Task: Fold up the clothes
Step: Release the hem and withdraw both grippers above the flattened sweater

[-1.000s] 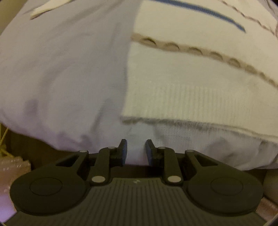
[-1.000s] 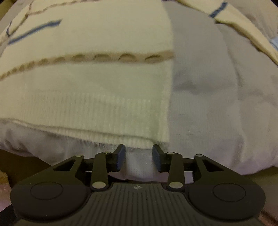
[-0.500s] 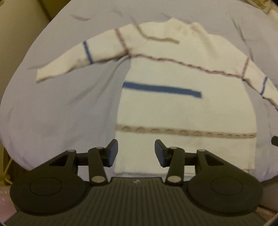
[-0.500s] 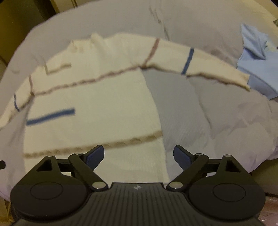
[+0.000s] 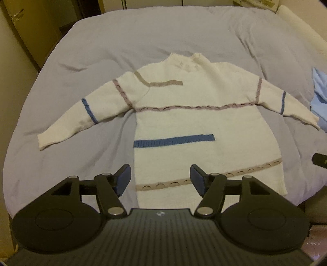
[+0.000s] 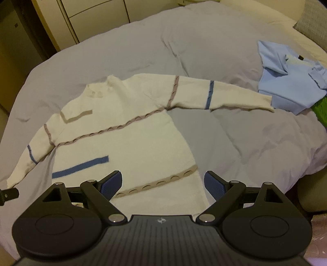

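Observation:
A cream knit sweater (image 5: 194,114) with blue and taupe stripes lies flat on the bed, face up, both sleeves spread out, hem toward me. It also shows in the right wrist view (image 6: 126,135). My left gripper (image 5: 160,180) is open and empty, raised above the hem's left part. My right gripper (image 6: 163,185) is open and empty, raised above the hem's right corner. The tip of the right gripper (image 5: 319,160) shows at the right edge of the left wrist view.
The bed is covered by a lavender duvet (image 5: 163,36). A light blue garment (image 6: 286,86) lies crumpled on the right by the sweater's sleeve cuff, with something green (image 6: 320,110) beside it. Wardrobe doors (image 6: 92,12) stand behind the bed.
Both grippers have pulled up and back from the sweater's hem and opened wide. The whole sweater is now in view, lying flat.

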Action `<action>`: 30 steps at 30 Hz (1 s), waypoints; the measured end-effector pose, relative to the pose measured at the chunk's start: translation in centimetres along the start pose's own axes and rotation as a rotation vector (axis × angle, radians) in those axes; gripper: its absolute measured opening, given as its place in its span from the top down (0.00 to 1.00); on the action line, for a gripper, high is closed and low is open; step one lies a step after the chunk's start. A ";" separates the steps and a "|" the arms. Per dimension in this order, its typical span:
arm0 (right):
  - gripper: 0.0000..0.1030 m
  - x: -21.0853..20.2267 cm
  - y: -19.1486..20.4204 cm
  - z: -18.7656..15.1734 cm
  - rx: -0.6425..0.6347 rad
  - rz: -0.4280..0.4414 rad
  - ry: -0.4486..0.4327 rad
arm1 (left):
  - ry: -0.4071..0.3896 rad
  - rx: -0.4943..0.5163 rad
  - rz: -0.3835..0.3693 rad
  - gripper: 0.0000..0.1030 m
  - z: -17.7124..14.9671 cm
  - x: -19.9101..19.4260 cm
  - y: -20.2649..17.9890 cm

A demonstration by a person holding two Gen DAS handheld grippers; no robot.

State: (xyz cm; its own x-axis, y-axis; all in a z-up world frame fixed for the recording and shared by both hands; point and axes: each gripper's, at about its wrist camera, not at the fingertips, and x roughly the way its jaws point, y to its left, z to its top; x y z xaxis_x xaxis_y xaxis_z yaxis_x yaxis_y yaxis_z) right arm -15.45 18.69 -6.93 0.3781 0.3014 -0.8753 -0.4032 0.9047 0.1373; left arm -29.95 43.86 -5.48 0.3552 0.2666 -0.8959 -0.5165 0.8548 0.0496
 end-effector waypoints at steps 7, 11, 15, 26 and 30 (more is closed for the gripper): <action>0.13 -2.2 0.6 0.3 -0.031 0.004 -0.034 | -0.032 -0.024 0.013 0.38 -0.6 -1.8 -0.1; 0.13 -3.9 0.5 0.6 -0.059 0.019 -0.053 | -0.053 -0.053 0.018 0.37 -1.1 -3.3 -1.1; 0.13 -5.3 -0.1 1.0 -0.108 0.042 -0.069 | -0.070 -0.089 0.026 0.37 -2.1 -4.9 -2.7; 0.13 -6.5 -3.3 0.8 -0.204 0.099 -0.070 | -0.105 -0.213 0.092 0.34 -5.4 -8.2 -6.4; 0.13 -6.5 -4.5 0.4 -0.214 0.112 -0.060 | -0.108 -0.218 0.104 0.34 -6.2 -9.0 -7.7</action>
State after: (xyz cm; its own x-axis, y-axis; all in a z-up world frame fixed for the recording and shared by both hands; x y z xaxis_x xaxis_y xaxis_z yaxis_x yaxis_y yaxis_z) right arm -15.78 12.77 -1.63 0.3676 0.4192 -0.8301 -0.6105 0.7822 0.1247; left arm -33.97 32.14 -0.48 0.3667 0.4041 -0.8380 -0.7060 0.7075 0.0322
